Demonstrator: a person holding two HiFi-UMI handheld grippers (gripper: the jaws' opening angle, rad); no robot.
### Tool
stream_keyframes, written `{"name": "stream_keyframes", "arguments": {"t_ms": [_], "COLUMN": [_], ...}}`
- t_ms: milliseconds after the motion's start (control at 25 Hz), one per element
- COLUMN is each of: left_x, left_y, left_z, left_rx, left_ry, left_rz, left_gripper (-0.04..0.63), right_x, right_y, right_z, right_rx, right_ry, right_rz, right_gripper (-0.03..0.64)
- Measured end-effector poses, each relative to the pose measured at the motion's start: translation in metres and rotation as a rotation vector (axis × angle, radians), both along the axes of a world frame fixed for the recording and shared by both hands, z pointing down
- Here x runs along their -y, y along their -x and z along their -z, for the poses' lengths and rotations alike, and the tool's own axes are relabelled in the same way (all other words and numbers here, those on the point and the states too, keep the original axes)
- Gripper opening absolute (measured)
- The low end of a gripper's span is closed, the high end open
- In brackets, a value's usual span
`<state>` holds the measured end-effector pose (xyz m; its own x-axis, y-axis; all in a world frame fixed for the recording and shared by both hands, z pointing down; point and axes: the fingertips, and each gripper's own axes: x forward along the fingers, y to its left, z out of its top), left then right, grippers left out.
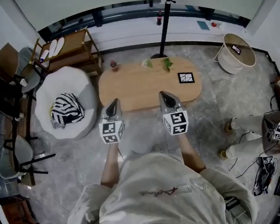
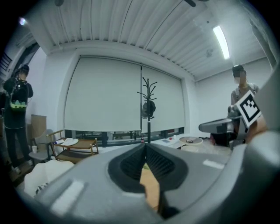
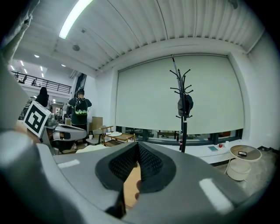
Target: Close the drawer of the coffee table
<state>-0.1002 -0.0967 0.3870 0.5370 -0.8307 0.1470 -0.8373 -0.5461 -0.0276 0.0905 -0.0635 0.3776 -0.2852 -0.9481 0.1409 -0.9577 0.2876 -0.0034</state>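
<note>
Marbled grey floor (image 1: 70, 155) is seen nearest, underfoot, and above it both tools are held out level, side by side. Left gripper (image 1: 113, 104): the jaws are pressed together and nothing is caught between them. Right gripper (image 1: 165, 96): the same, jaws closed tip to tip and empty. Only a sliver of wooden top is glimpsed through each gap.

Both tips are poised over the near edge of the oval desk (image 1: 137, 87), above it and not touching it. And the drawer? No drawer front can be made out from above. It is either hidden under the top or already pushed home, and which of the two cannot be told.

That is where trouble is to be expected. If a gap is left down there, it may be missed from this height. If the tools are brought down blind, the rim of the desk could be struck instead of the drawer front. If a push is given on one side only, the drawer may be skewed and jammed. If too much force is used, the whole desk could be shunted. Then the small bottle (image 1: 113, 65), the sprigs of greenery (image 1: 167, 64) and the marker card (image 1: 186, 77) may be shaken, with the coat stand (image 1: 167, 22) planted just behind the far edge.
</note>
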Motion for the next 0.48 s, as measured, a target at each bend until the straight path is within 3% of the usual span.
{"name": "stream_keyframes", "arguments": {"t_ms": [480], "left_x": [0.0095], "left_y": [-0.004], "left_z": [0.004], "left_rx": [0.004], "left_ry": [-0.008], "left_rz": [-0.008], "left_gripper": [0.0], "right_x": [0.0102], "right_y": [0.0086], "right_z": [-0.0019], "right_rx": [-0.006], "right_ry": [0.007], "right_rz": [0.021], "right_gripper": [0.005]}}
